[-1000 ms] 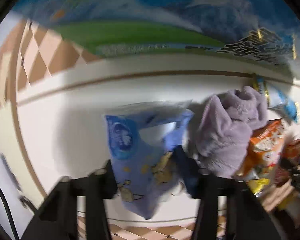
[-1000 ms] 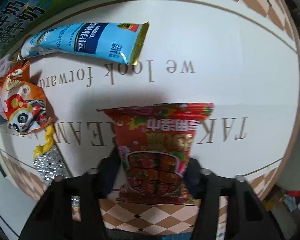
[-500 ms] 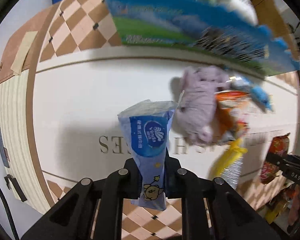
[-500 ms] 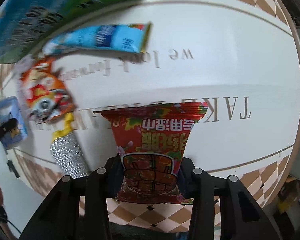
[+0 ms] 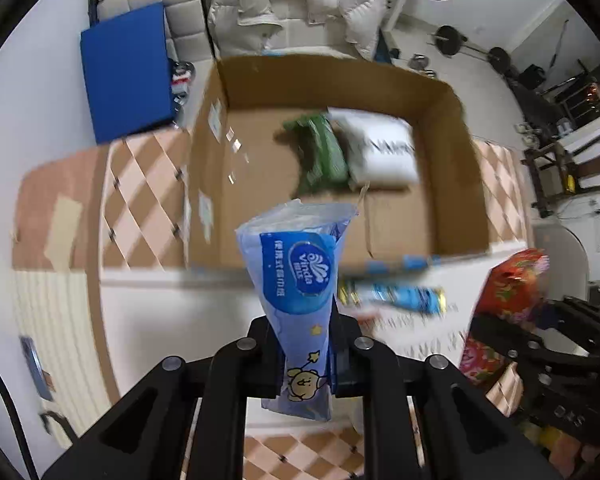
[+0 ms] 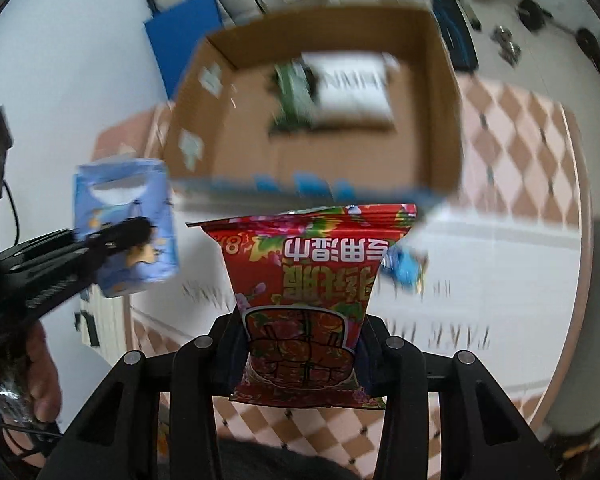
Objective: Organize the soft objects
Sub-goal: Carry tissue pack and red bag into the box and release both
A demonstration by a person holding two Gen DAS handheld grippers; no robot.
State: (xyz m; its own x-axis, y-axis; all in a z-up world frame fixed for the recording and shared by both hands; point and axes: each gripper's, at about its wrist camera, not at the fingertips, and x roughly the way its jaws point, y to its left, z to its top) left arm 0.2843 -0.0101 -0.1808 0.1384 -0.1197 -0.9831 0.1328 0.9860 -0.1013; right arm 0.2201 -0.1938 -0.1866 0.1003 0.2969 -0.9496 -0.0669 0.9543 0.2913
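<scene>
My left gripper (image 5: 306, 354) is shut on a light blue Vinda tissue pack (image 5: 300, 280), held up in the air in front of an open cardboard box (image 5: 456, 160). My right gripper (image 6: 302, 344) is shut on a red floral wet-wipe pack (image 6: 304, 276), also raised in front of the box (image 6: 444, 120). The blue pack (image 6: 128, 216) shows at the left of the right wrist view, and the red pack (image 5: 508, 292) at the right of the left wrist view. A green pack (image 5: 320, 152) and a white pack (image 5: 384, 152) lie inside the box.
A blue foil sachet (image 5: 404, 294) lies on the white lettered mat (image 5: 160, 312) below the box. Checkered floor surrounds the mat. A blue cushion (image 5: 128, 72), a white quilted jacket (image 5: 300, 4) and barbells (image 5: 468, 44) lie beyond the box.
Both grippers have risen from low over the mat and tilted up toward the box, carrying their packs. The purple plush and orange snack bag have dropped out of view.
</scene>
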